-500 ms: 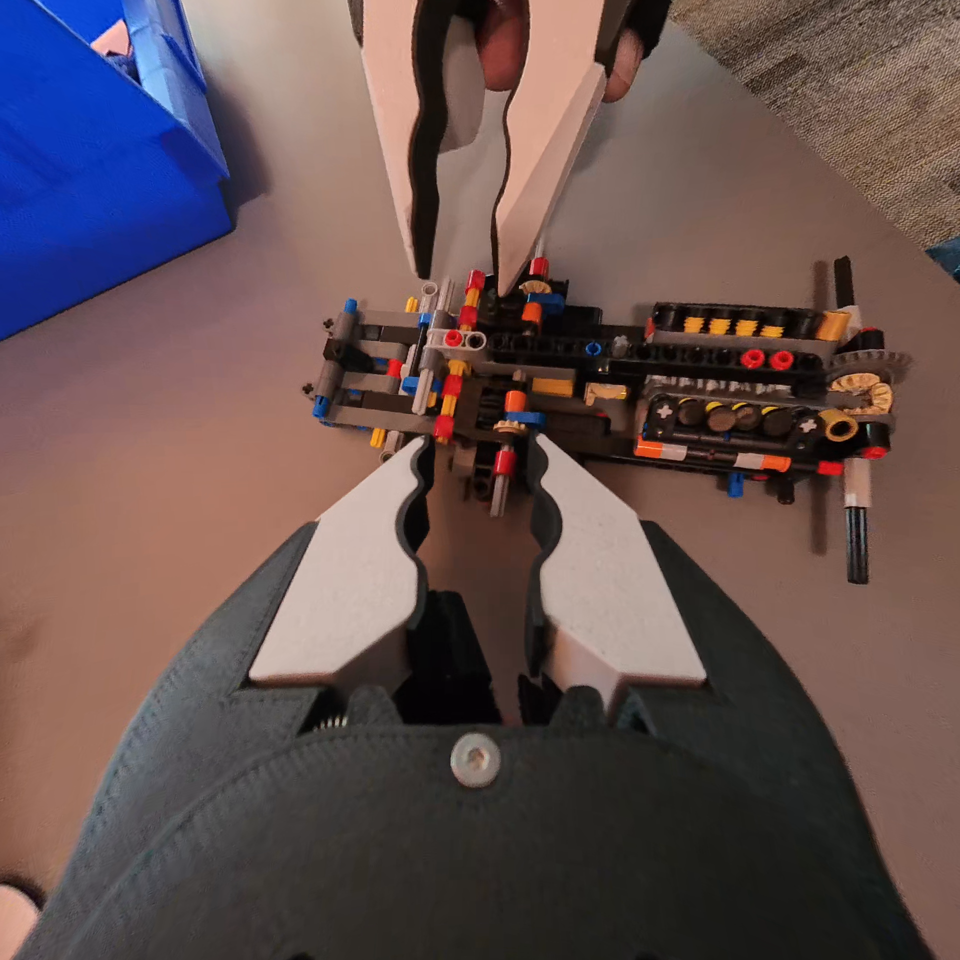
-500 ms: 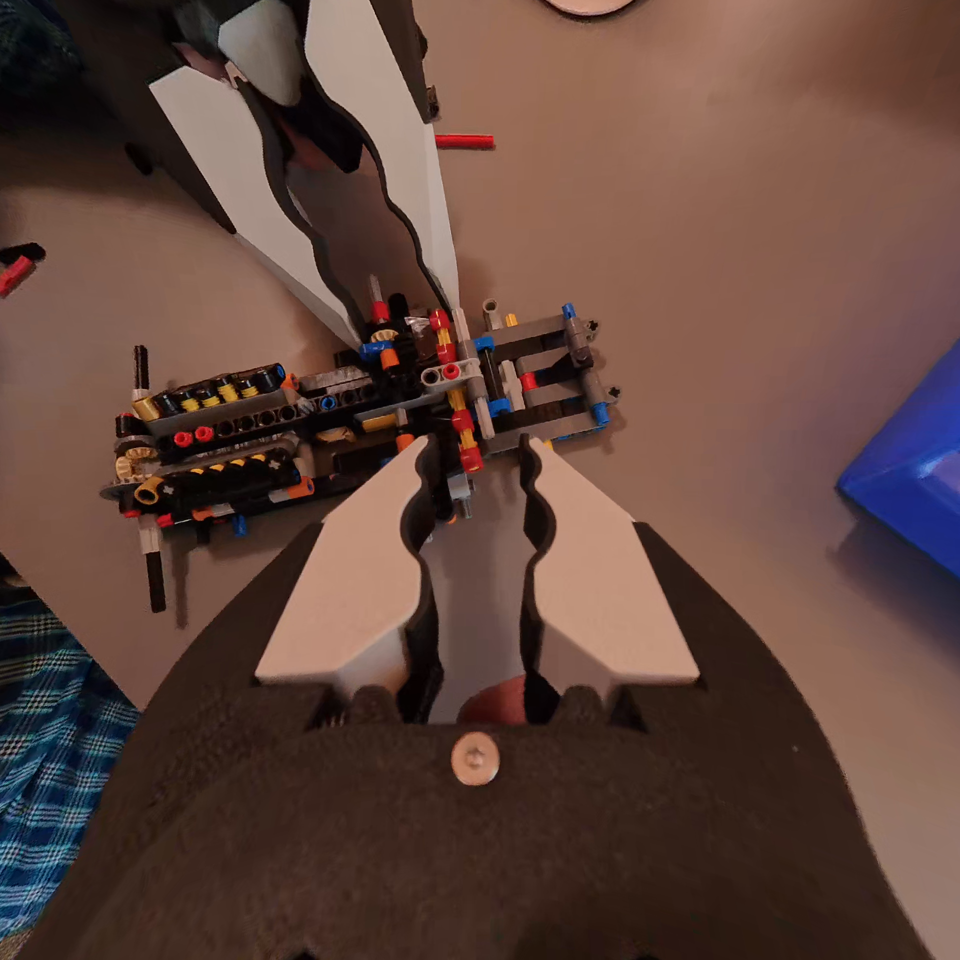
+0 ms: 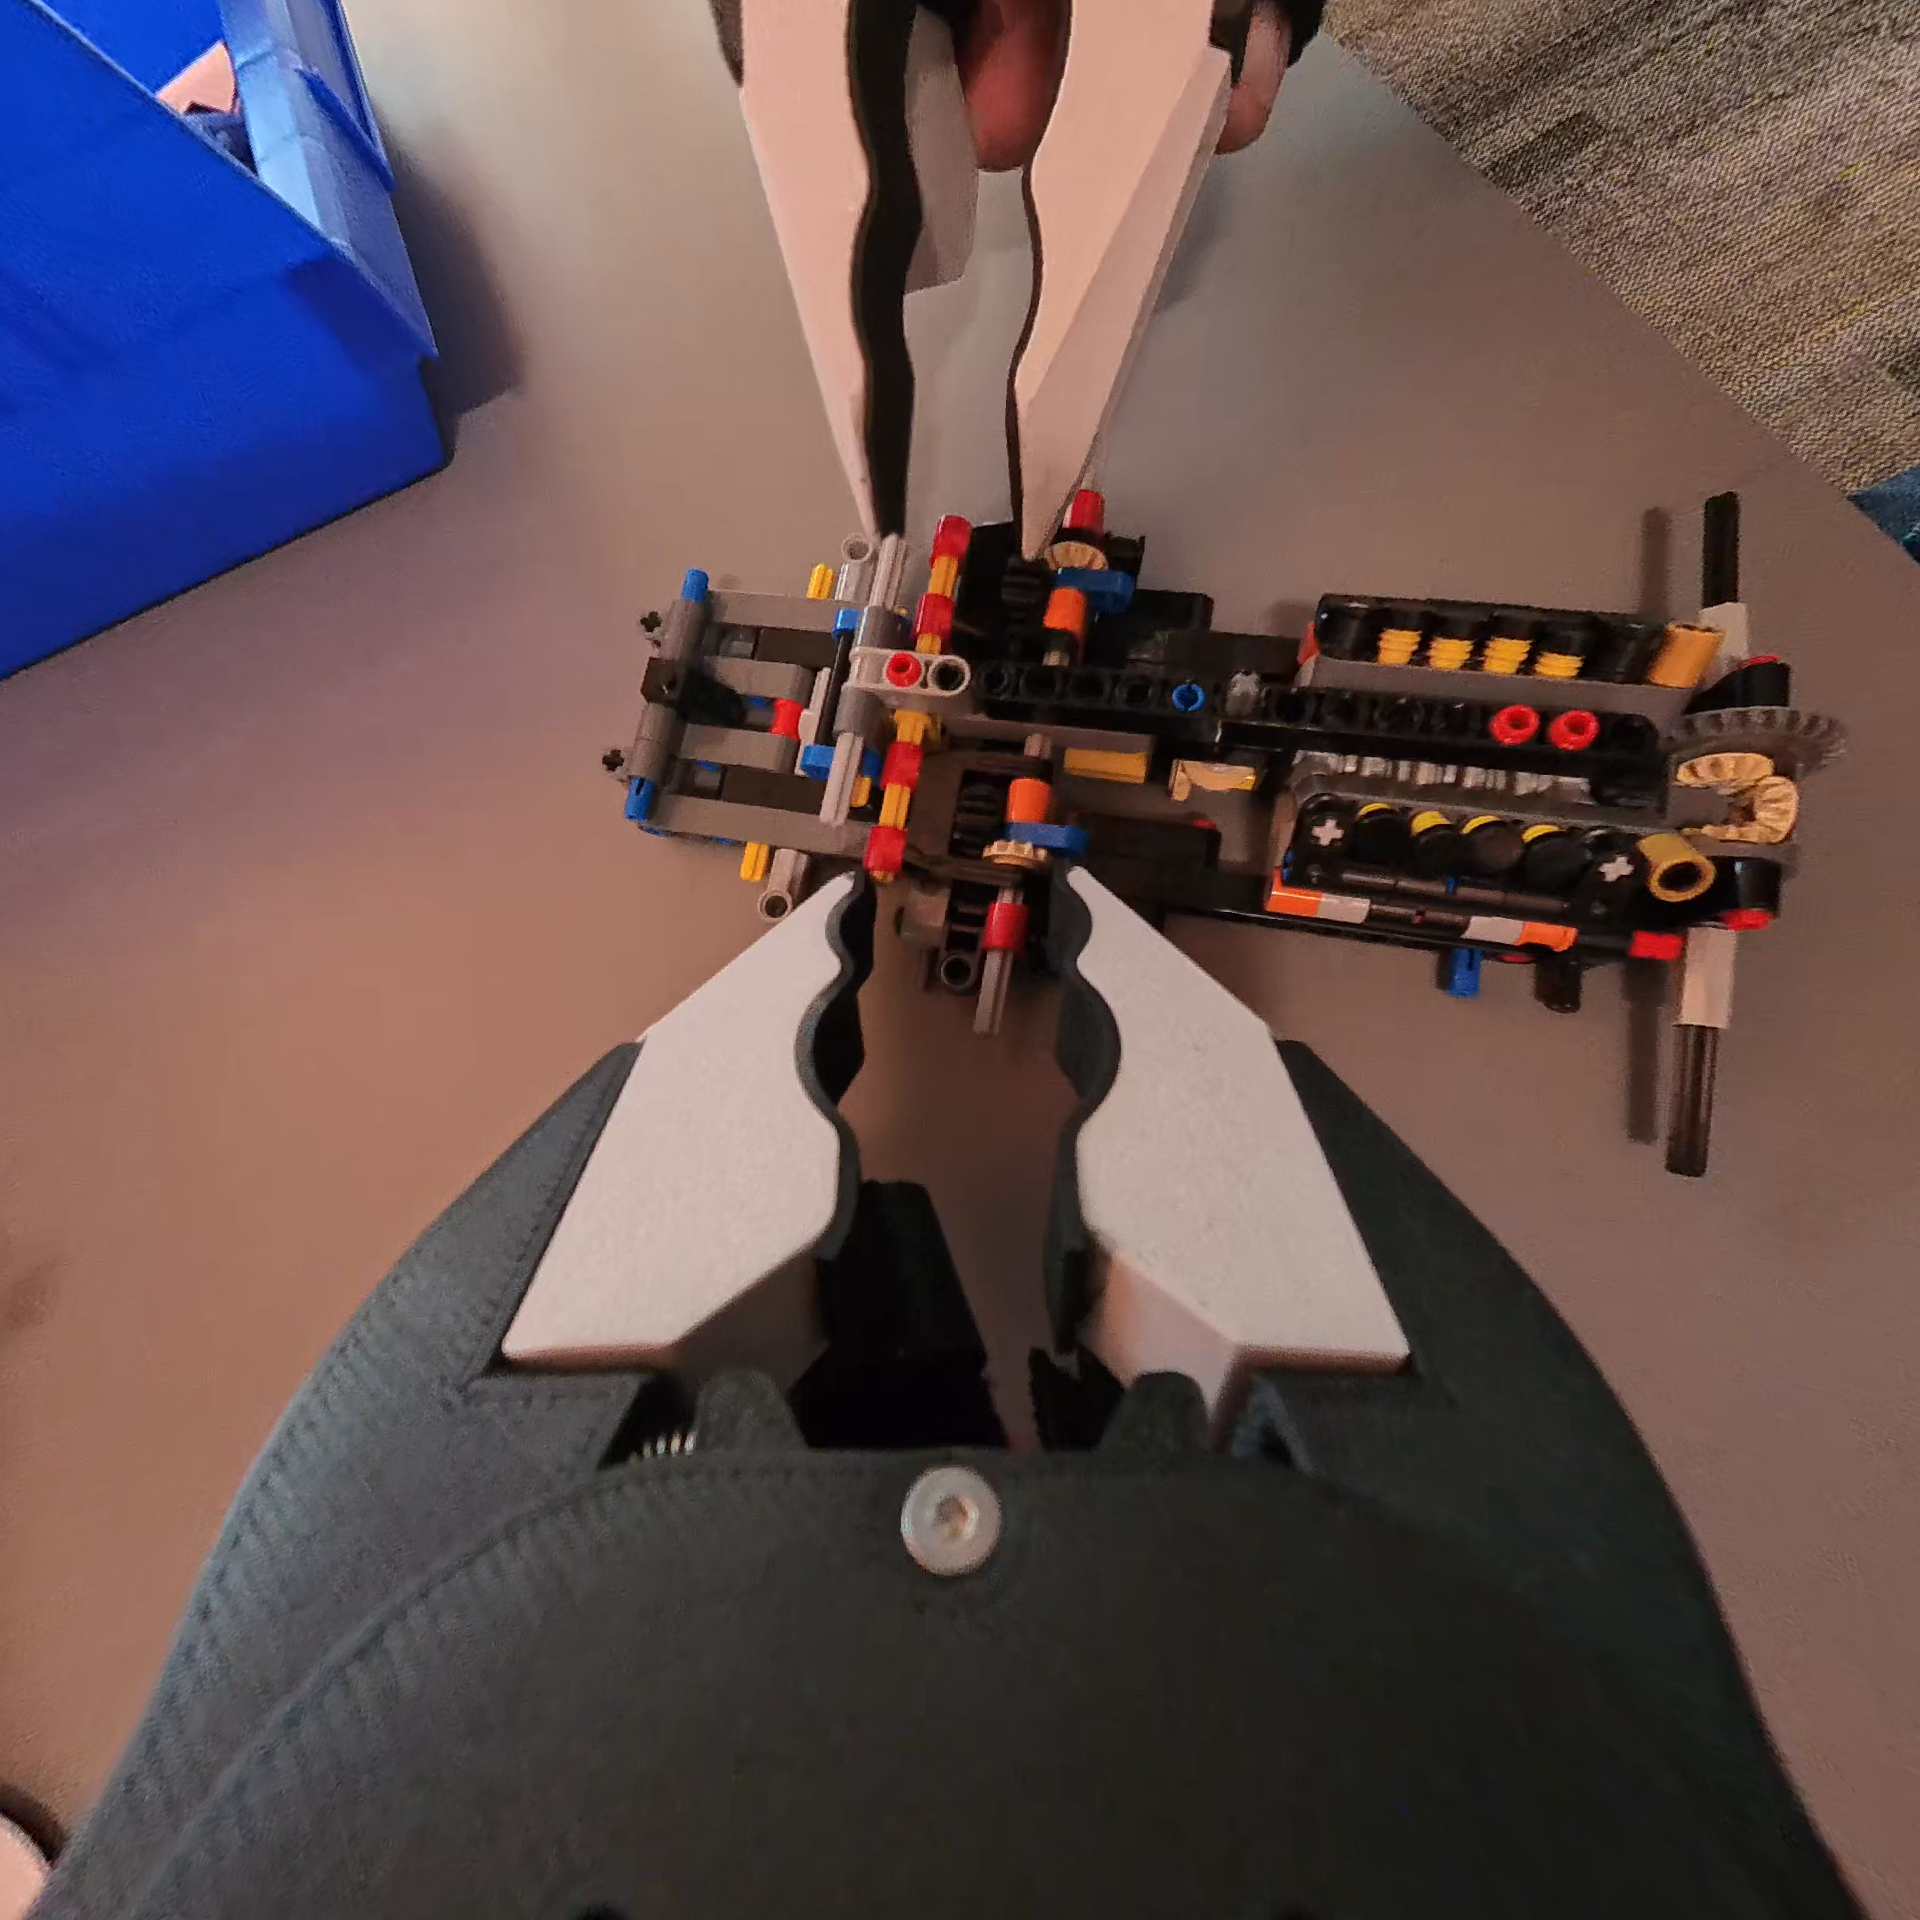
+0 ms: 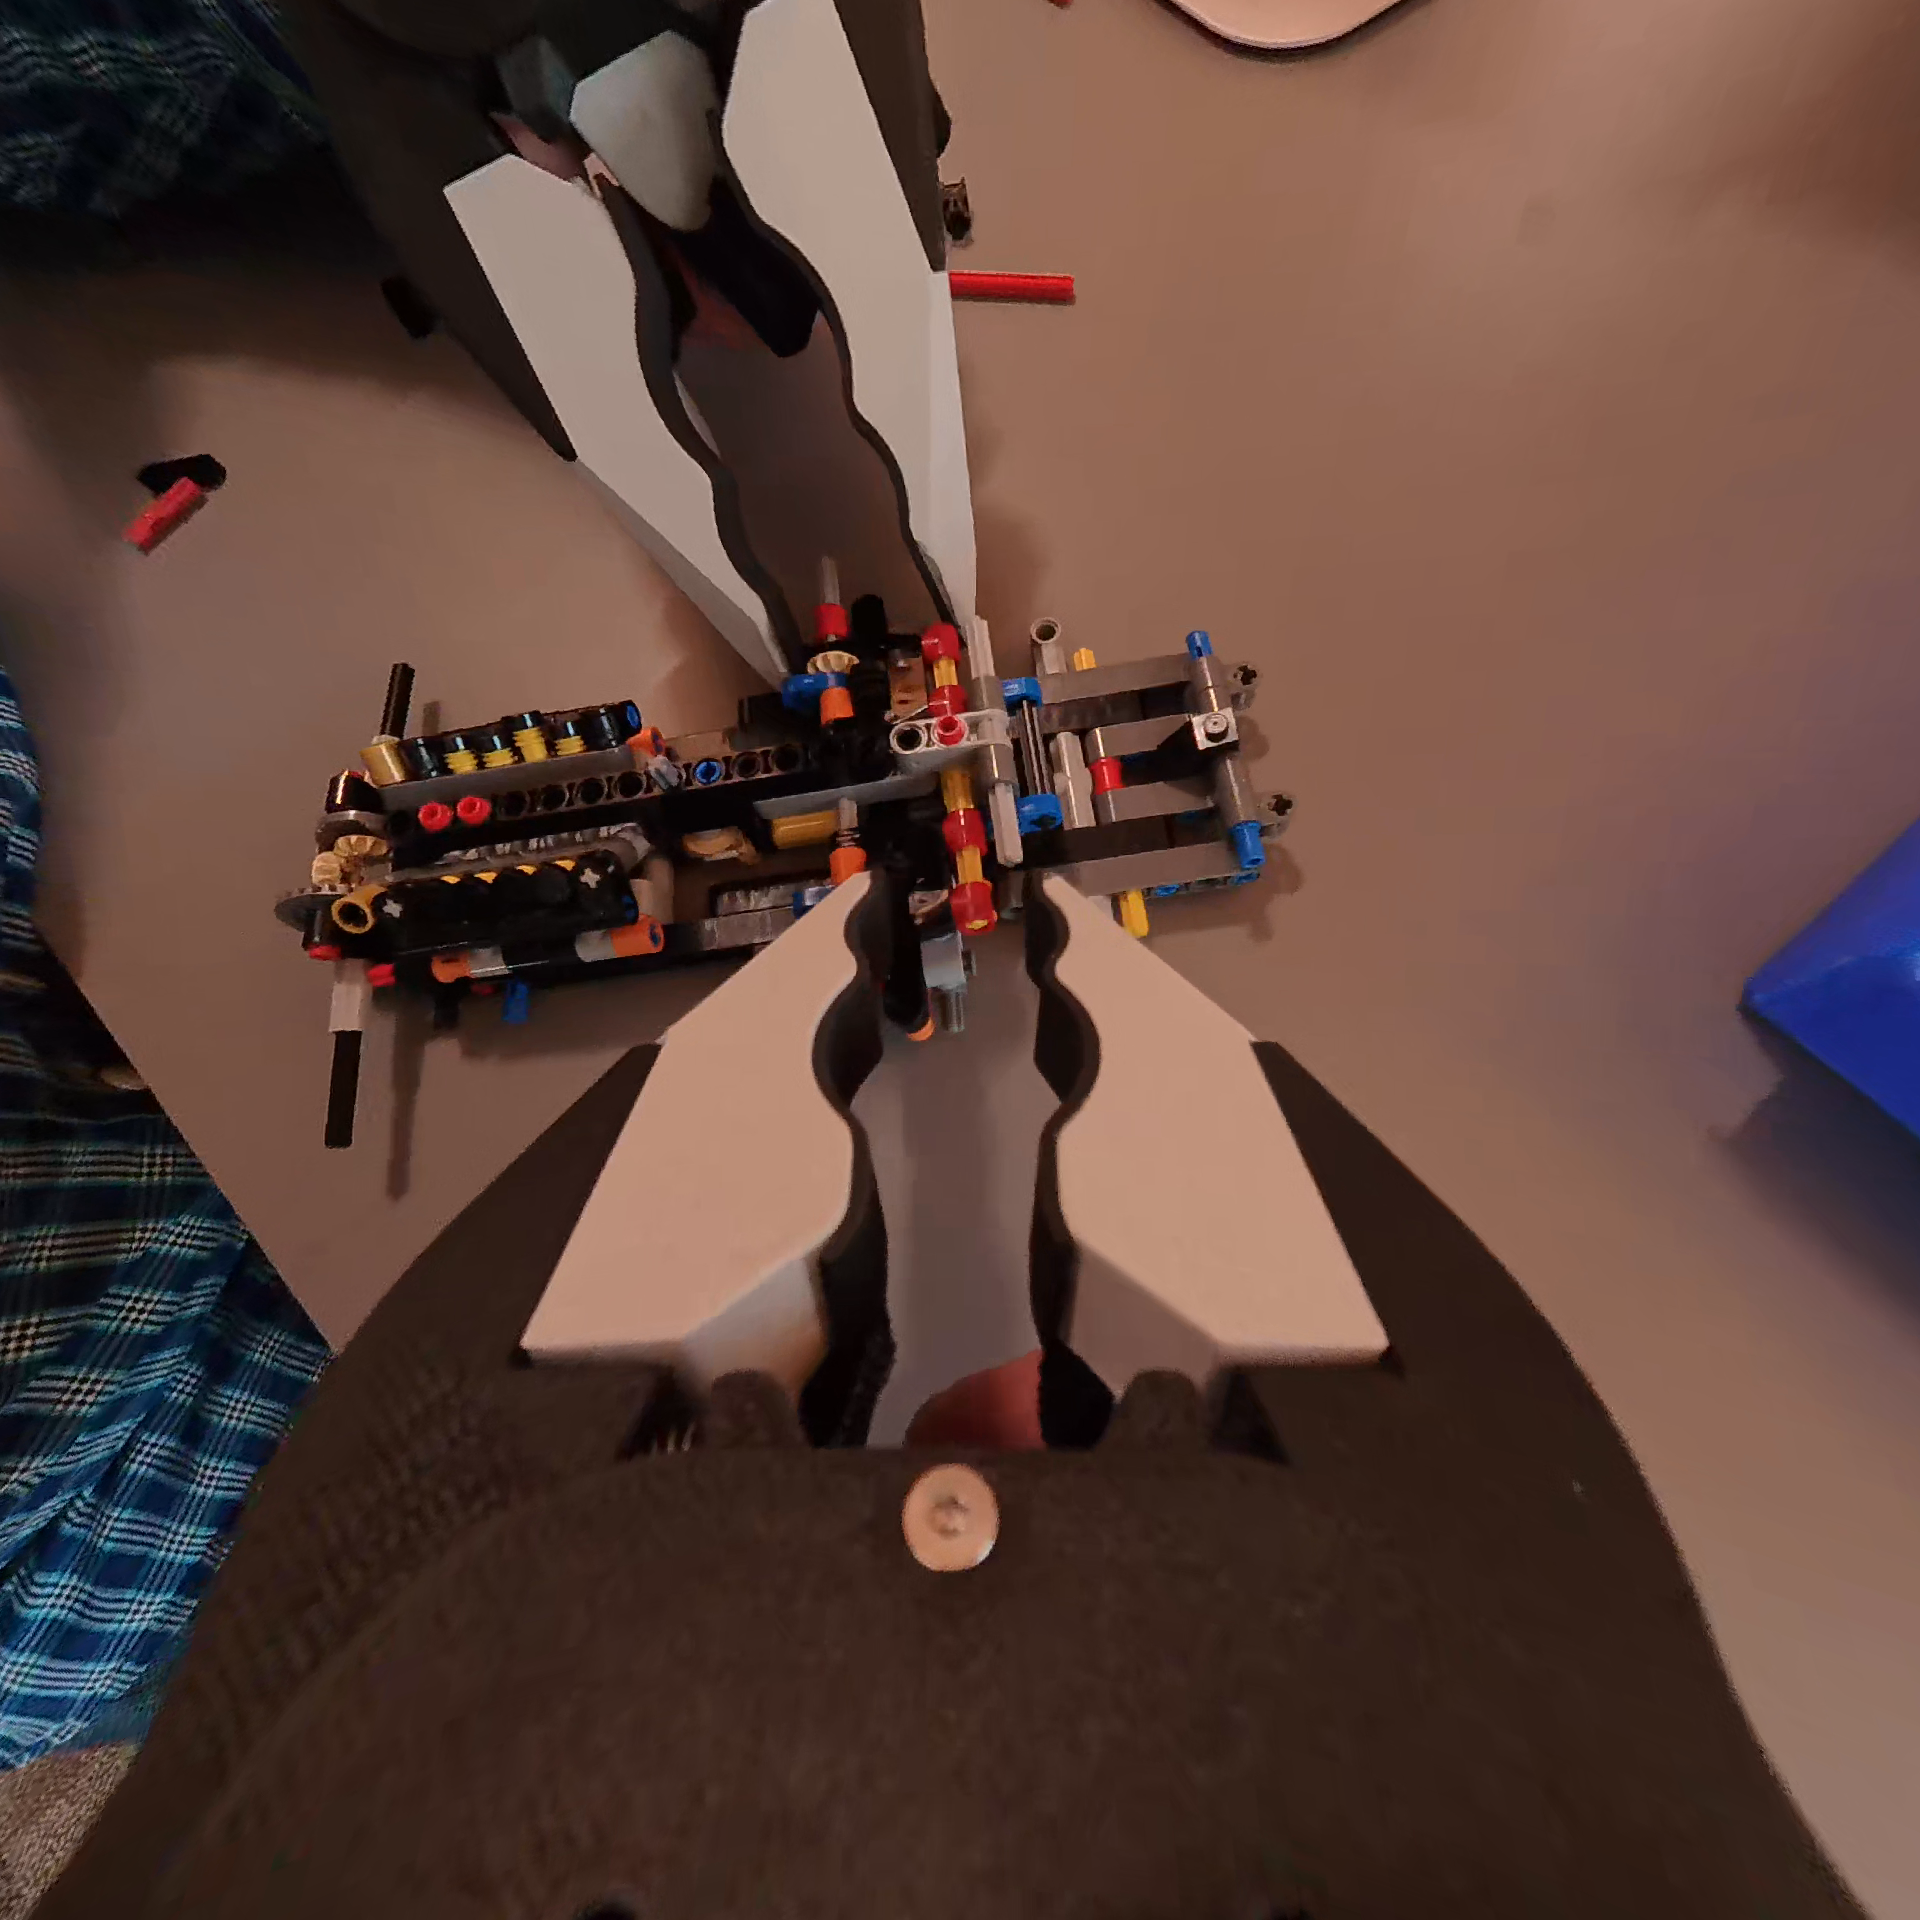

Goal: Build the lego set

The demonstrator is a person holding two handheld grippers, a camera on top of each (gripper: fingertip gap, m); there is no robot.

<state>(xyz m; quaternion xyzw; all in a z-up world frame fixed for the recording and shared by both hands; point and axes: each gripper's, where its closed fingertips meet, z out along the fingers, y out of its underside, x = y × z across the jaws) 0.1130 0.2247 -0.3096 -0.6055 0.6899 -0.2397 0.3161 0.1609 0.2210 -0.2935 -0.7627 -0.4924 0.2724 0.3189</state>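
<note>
No brand mark, label or legible writing shows on any item in either view. In the left wrist view, a blue bin [image 3: 187, 343] stands at the far left on the bench [image 3: 312, 935], a plain grey-brown surface; patterned carpet [image 3: 1704, 208] shows past the bench edge at upper right. The lego set [image 3: 1195, 748], a long partly built chassis of black, grey, red, yellow, blue and orange pieces, lies flat across the middle of the bench. The left tongs [image 3: 961, 894] stand apart, their tips at the near edge of the chassis on either side of a short cross-axle with a red bush, not clamped on it. The right tongs [image 3: 951, 535] come in from the far side, also apart, tips touching the top edge of the build. In the right wrist view, a blue plaid cloth [image 4: 114, 1403] fills the left margin below the bench edge. A small red piece [image 4: 161, 511] beside a black one lies loose at upper left, well apart from the chassis [image 4: 727, 821]. A red axle [image 4: 1010, 286] lies loose farther back, just beside the left tongs. A pale round object [image 4: 1283, 19] sits cut off at the top edge. The blue bin corner [image 4: 1839, 987] shows at right.
</note>
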